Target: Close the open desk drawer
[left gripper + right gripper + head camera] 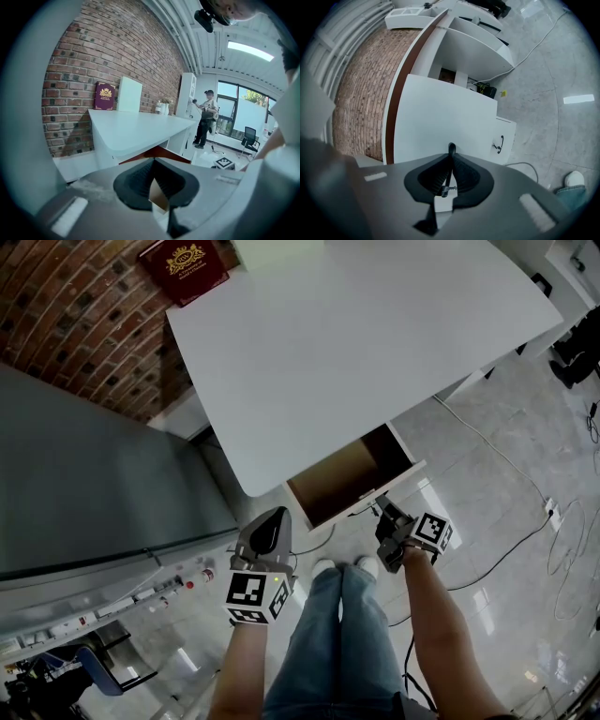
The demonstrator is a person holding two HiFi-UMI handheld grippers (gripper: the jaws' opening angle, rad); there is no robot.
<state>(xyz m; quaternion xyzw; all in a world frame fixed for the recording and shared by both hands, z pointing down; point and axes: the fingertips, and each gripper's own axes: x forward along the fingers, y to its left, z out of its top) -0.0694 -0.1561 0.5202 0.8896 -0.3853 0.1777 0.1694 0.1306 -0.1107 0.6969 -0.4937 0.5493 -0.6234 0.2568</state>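
Note:
The white desk (356, 343) has its drawer (352, 474) pulled out, showing a brown inside. My right gripper (386, 517) is at the drawer's white front (440, 117), shut on the thin black drawer handle (451, 150), which runs between its ribbed pads. My left gripper (277, 517) hovers to the left of the drawer and touches nothing. Its jaws meet at the tips with nothing between them. The left gripper view looks past the left gripper (152, 164) at the desk's edge (136, 129) and the drawer's brown side (159, 152).
A grey cabinet (94, 474) stands close on the left against a brick wall (84, 324). A red book (185, 268) leans at the desk's back. Below the drawer sits a lower unit with its own handle (500, 143). Cables (506, 540) trail on the floor; a person (206, 117) stands far off.

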